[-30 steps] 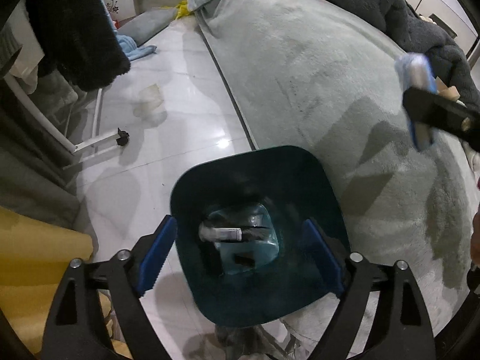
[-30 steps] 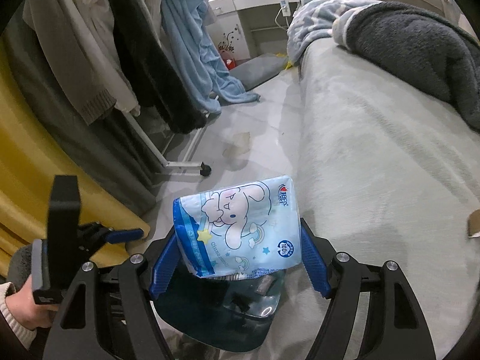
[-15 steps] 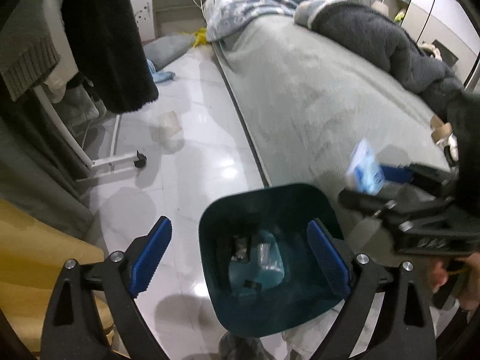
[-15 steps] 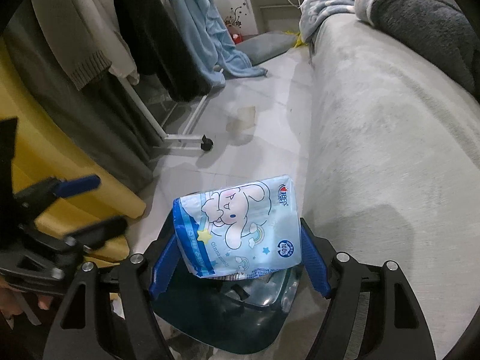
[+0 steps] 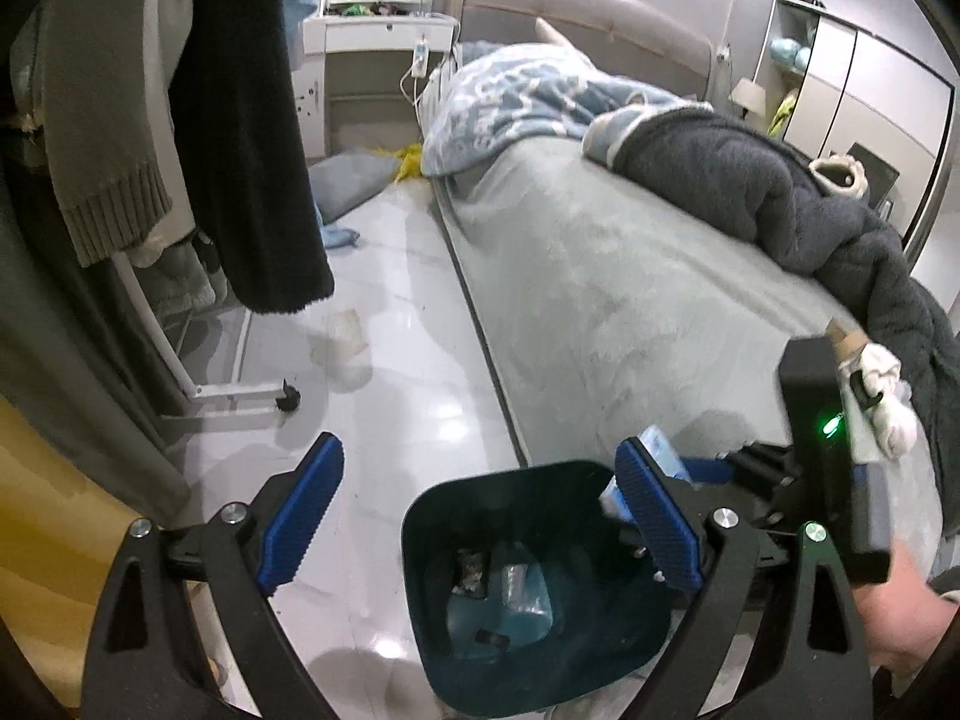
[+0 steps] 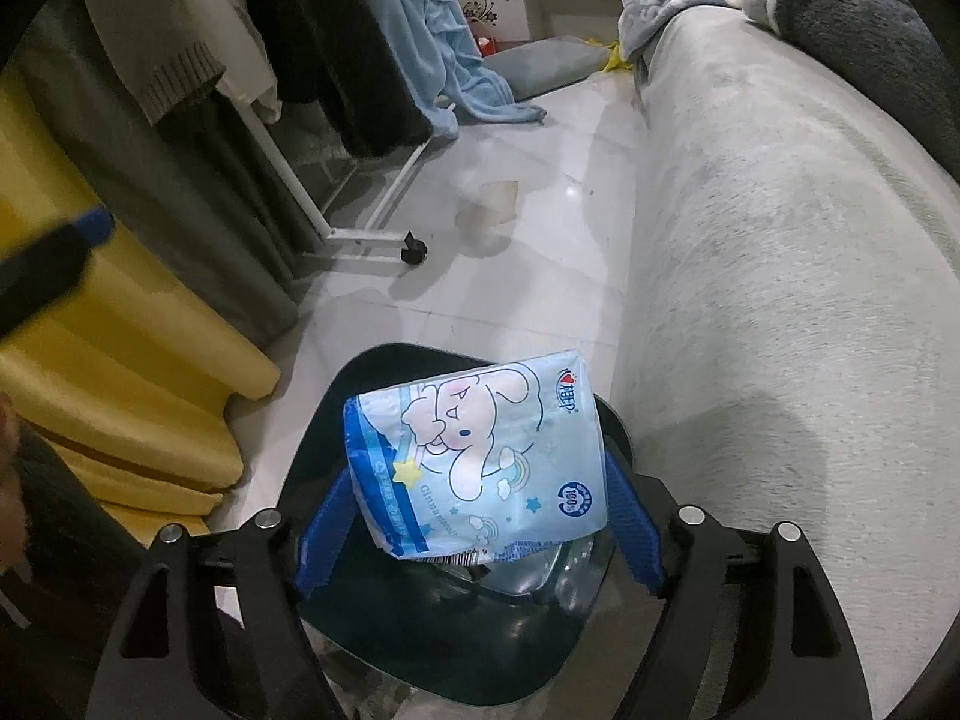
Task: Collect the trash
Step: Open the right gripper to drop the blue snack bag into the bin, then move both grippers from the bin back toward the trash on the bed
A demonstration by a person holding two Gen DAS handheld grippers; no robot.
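1. Fingers (image 6: 327, 528) of the right gripper (image 6: 480, 498): just been opening, with the tissue pack (image 6: 480, 450) between them, tilted, the pads seemingly no longer pressing on it.
2. Fingers of the left gripper (image 5: 480, 456): spread wide, nothing between them, pointed down toward the bin (image 5: 456, 516).
3. Place of the pack: in the air over the bin's open mouth, toward the rim nearest the bed (image 6: 780, 240); not yet inside.
4. Place of the bin: on the floor (image 6: 540, 270), close against the bed's long side edge, with a few scraps already at the bottom.
5. Likely handling: light and soft, a film-wrapped wad of tissues; yields under squeeze, springs back, nothing to break.
6. Slick printed film, so prone to slide or twist out of a loose hold, as the tilt suggests.
7. Best hold, if retaken: across the two narrow side edges, mid-length, firm enough to dent the wrap.
8. Risk: catching on the rim and tipping onto the floor.
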